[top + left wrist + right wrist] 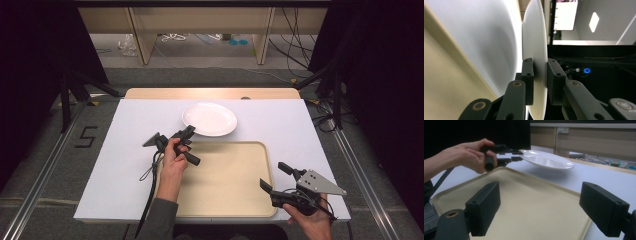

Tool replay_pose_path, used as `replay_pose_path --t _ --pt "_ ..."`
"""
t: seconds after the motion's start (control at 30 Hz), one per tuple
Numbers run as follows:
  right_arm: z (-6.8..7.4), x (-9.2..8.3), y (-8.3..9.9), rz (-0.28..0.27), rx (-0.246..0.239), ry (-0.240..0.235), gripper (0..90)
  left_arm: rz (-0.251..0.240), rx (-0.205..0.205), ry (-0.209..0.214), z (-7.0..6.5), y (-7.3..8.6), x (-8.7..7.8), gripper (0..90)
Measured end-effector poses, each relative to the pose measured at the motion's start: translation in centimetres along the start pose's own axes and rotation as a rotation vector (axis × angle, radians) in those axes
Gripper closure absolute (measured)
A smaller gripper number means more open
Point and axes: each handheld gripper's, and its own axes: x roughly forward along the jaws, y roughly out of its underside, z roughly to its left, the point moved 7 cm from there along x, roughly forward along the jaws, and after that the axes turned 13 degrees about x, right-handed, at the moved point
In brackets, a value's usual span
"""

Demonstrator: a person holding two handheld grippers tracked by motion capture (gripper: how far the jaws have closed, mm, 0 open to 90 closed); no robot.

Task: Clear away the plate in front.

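Observation:
A white plate (pixel 210 119) hangs tilted just above the white table cover, beyond the far edge of the beige tray (pixel 225 175). My left gripper (pixel 189 132) is shut on the plate's near rim. In the left gripper view both pads press on the plate (pixel 535 37) edge-on. In the right gripper view the plate (pixel 546 160) casts a shadow on the cover below it, and the left gripper (pixel 520 155) holds it in a hand. My right gripper (pixel 271 175) stands open over the tray's near right corner, with nothing between its jaws (pixel 539 202).
The tray (pixel 461 187) lies bare on the white table cover (pixel 130 150), close to the front edge. Black stands and cables flank the table on both sides. Wooden furniture legs and cables stand on the floor beyond the far edge.

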Motion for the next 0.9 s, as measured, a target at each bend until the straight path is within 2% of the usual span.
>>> replay_pose_path --t 0.03,0.1,0.13,0.2,0.23,0.27,0.3,0.33,0.4,0.5,0.53,0.6,0.77,0.87,0.9 --pt "0.0 0.0 0.0 -0.003 0.001 -0.003 18.0 -0.005 -0.015 0.001 -0.1 0.0 -0.2 77.9" --pt "-0.1 -0.1 0.1 0.008 -0.001 0.006 17.9 -0.010 -0.010 0.015 -0.3 0.1 -0.6 77.5" --pt "-0.1 0.0 0.0 -0.010 0.000 0.000 17.9 -0.007 -0.010 0.019 -0.4 0.2 -0.9 77.5" --pt "0.0 0.0 0.0 0.001 0.009 0.001 17.9 -0.015 -0.020 0.045 -0.5 0.3 -1.6 77.3" --pt "-0.1 0.0 0.0 -0.006 -0.002 0.001 17.9 -0.007 -0.025 0.042 -0.4 0.5 -2.0 77.4" --pt "0.1 -0.1 0.1 0.013 0.027 -0.005 17.9 -0.004 -0.029 0.055 -0.5 0.8 -2.4 77.3" --pt "-0.2 0.0 0.0 0.000 -0.002 0.008 17.9 -0.001 -0.031 0.057 -0.5 0.9 -2.7 77.3" --pt "0.0 -0.1 0.2 0.017 0.023 0.005 17.9 -0.011 -0.043 0.073 -0.5 1.0 -2.8 77.4" --pt "0.0 0.1 0.2 0.017 0.019 -0.011 17.9 -0.012 -0.051 0.087 -0.6 1.4 -3.5 77.0" --pt "0.0 0.0 0.1 0.002 0.023 0.003 17.9 -0.001 -0.040 0.108 -0.7 2.0 -4.3 76.6" --pt "0.0 0.0 0.2 0.017 0.031 0.007 17.8 0.001 -0.036 0.107 -0.7 2.2 -4.5 76.6" --pt "0.0 0.1 0.2 0.019 0.022 -0.013 17.8 0.009 -0.035 0.124 -1.0 2.5 -4.9 76.2" --pt "-0.1 0.1 0.2 0.003 0.025 -0.007 17.7 0.020 -0.027 0.153 -1.5 3.1 -6.1 76.1" --pt "-0.1 0.1 0.4 0.027 0.035 0.000 17.7 0.025 -0.021 0.165 -1.6 3.8 -7.1 76.1" --pt "-0.1 0.2 0.3 0.018 0.025 -0.005 17.7 0.030 -0.026 0.170 -1.5 4.1 -7.4 76.1"
